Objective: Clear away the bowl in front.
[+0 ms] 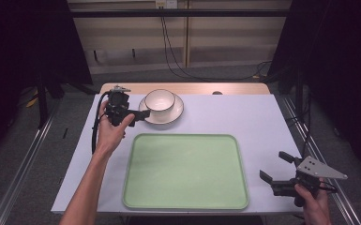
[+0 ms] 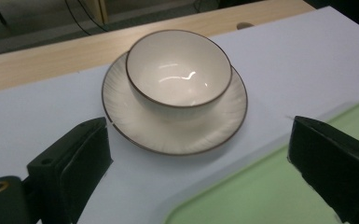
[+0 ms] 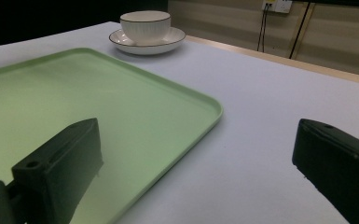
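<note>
Worktop (image 1: 262, 122) covered in pale lilac-white sheet, wood strip showing along the far edge, dark curtains both sides, cables hanging on the far wall. Green tray (image 1: 185, 171) lying flat in the near middle, nothing on it. Cream bowl (image 1: 160, 100) with dark rim sitting upright on a ribbed saucer (image 1: 173, 114), far left of centre, just beyond the tray's far left corner and apart from it.

Left tool (image 1: 140, 114) is hovering just left of the saucer, held in the left hand (image 1: 110, 133), jaws pointing right toward the saucer's near left edge. High view is not showing its jaw gap well. Left gripper view is settling that: both jaws standing wide apart, nothing between them, bowl (image 2: 178, 70) and saucer (image 2: 175, 135) centred ahead, tray corner (image 2: 270, 186) at lower right. One jaw tip is looking close to the saucer rim; touching or not, cannot tell.

Right tool (image 1: 274, 166) is sitting at the near right, off the tray's right edge, in the right hand (image 1: 314, 206), grey plate on top. Jaws are gaping wide, holding nothing. Right gripper view is looking low across the tray (image 3: 74, 102) toward the far bowl (image 3: 145, 24) and saucer (image 3: 148, 43), well apart from this tool, and is also showing a wall socket the left gripper view is missing.
</note>
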{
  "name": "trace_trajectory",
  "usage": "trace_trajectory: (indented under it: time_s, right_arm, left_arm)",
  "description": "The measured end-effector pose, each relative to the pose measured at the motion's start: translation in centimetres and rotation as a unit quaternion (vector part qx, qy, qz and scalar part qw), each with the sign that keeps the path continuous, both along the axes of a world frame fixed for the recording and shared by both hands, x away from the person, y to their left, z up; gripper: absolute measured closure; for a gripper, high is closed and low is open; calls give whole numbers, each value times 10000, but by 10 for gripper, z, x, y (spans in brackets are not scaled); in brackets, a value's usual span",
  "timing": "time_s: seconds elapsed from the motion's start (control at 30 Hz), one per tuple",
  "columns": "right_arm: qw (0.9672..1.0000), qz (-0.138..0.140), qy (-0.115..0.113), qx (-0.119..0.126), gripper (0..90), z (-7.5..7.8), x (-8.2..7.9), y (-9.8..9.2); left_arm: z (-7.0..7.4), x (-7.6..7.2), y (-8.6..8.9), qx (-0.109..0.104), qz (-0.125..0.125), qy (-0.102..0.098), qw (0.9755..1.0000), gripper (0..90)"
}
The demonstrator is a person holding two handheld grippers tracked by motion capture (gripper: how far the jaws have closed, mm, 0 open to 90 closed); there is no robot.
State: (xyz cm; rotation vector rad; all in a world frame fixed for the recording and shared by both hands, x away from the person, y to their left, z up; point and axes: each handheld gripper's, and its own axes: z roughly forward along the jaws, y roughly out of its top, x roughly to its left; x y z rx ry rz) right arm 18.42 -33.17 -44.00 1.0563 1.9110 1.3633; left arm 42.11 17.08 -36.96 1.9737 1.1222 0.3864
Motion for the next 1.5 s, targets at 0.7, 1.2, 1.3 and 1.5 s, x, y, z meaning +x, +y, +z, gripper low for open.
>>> trace_trajectory:
  time_s: [0.7,1.2,1.3,1.5]
  right_arm:
    - [10000,16,17,-51,8,0,0,0]
    - [10000,47,29,-79,8,-1,0,0]
    - [9999,23,32,-98,8,-1,0,0]
    - [9999,41,75,-119,8,-2,0,1]
  left_arm:
    - [-11,57,-12,315,371,890,9948,142]
    - [-32,87,-27,601,546,1382,9871,255]
    - [-33,90,-27,555,628,1390,9867,294]
    - [-37,95,-36,718,684,1384,9854,341]
